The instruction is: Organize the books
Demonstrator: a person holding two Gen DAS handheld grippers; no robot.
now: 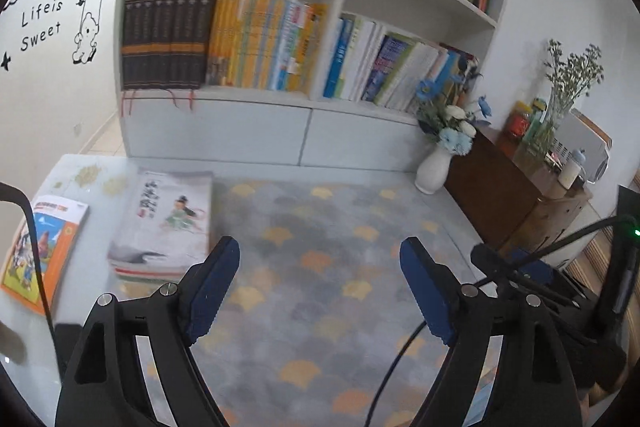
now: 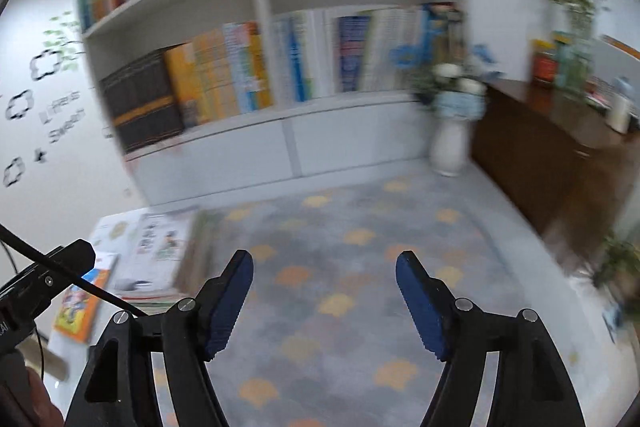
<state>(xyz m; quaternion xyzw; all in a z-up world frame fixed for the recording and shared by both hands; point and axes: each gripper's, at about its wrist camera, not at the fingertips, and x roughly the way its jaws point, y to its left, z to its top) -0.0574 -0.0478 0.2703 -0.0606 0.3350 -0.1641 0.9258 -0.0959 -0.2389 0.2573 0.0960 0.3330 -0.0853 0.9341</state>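
A stack of books (image 1: 164, 227) with a white illustrated cover on top lies flat on the table's left side. Left of it lies a single orange picture book (image 1: 44, 247). My left gripper (image 1: 320, 247) hovers open above the patterned mat, right of the stack, with nothing between its blue pads. In the right wrist view the stack (image 2: 160, 255) and the orange book (image 2: 84, 303) show blurred at the lower left. My right gripper (image 2: 325, 261) is open and empty over the mat. Behind the table stands a white bookshelf (image 1: 312, 103) full of upright books.
A white vase of blue and white flowers (image 1: 434, 167) stands at the table's far right corner, beside a dark wooden cabinet (image 1: 508, 187) carrying jars and a glass vase. The grey mat with orange and yellow patches (image 1: 328, 259) covers the table's middle. A black cable (image 1: 400, 367) hangs under my left gripper.
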